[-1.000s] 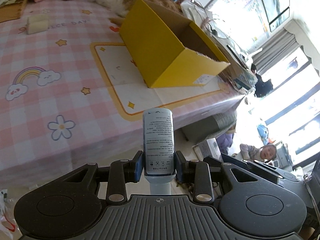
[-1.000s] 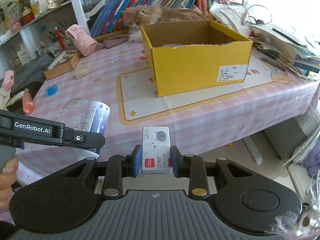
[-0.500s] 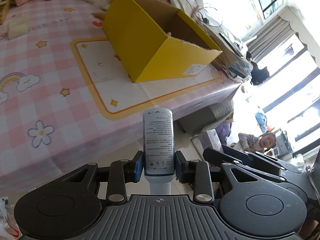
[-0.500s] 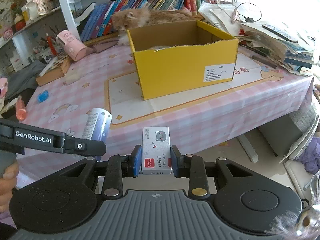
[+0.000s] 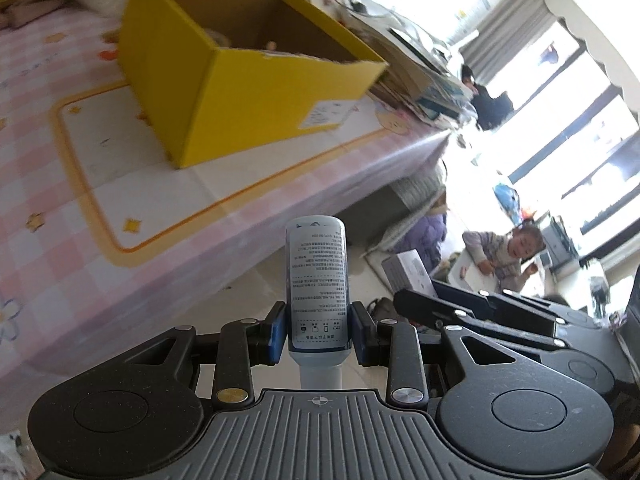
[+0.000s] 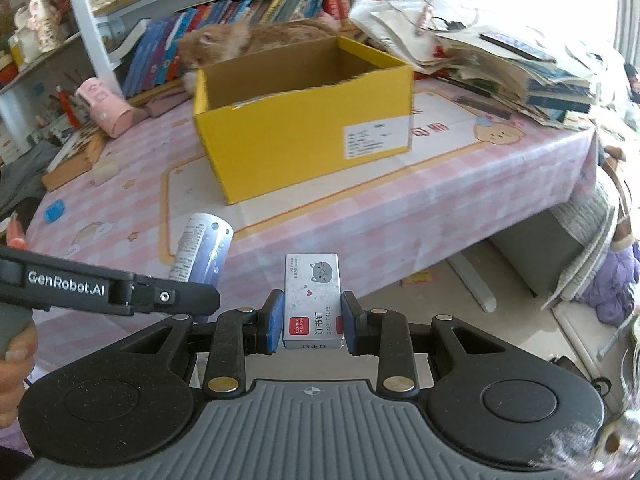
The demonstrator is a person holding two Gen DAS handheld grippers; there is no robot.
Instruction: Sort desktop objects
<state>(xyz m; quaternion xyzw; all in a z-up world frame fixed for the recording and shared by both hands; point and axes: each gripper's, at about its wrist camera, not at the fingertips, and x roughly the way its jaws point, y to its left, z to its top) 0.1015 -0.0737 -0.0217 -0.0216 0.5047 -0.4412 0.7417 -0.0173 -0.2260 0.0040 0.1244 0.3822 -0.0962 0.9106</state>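
My left claw [image 5: 319, 334] grips a bottle [image 5: 316, 280], right claw [image 6: 312, 322] grips a staples box [image 6: 312, 300]. Best clear the yellow box [image 6: 304, 128] rim first, then drop both in.

An orange cat [image 6: 224, 42] lay at twelve o'clock, backed against shelved books [image 6: 168, 52]. A messy paper stack [image 6: 500, 56] sat at two o'clock. A child [image 5: 504, 256] sat by the window.

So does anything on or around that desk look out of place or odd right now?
Yes: an orange cat lies on the table right behind the open yellow box. A pink cup lies tipped on its side at the far left, and the paper stack on the right is messy.
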